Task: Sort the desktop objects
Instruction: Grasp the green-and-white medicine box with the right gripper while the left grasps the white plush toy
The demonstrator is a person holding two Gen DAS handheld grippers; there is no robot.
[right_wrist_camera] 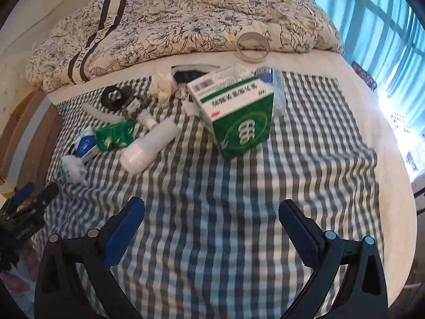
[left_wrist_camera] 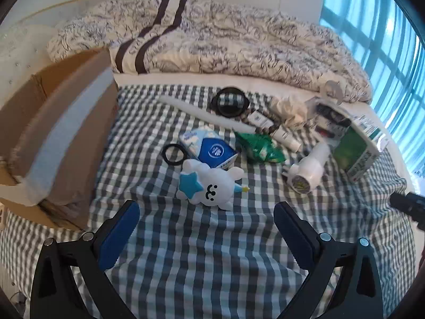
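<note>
My left gripper hovers over the grey-and-white checked cloth spread on the bed, its blue-padded fingers spread wide with nothing between them. Just ahead of it lies the white cloud-shaped plush toy with a blue star, touching the blue-and-white tissue pack behind it, with a black ring to the left. A crumpled green wrapper lies near the white plastic bottle on its side, and the green-and-white cardboard box sits at the right. An open brown cardboard carton stands at the left edge of the bed. My right gripper is also wide open and empty, facing the green-and-white box, well short of it.
</note>
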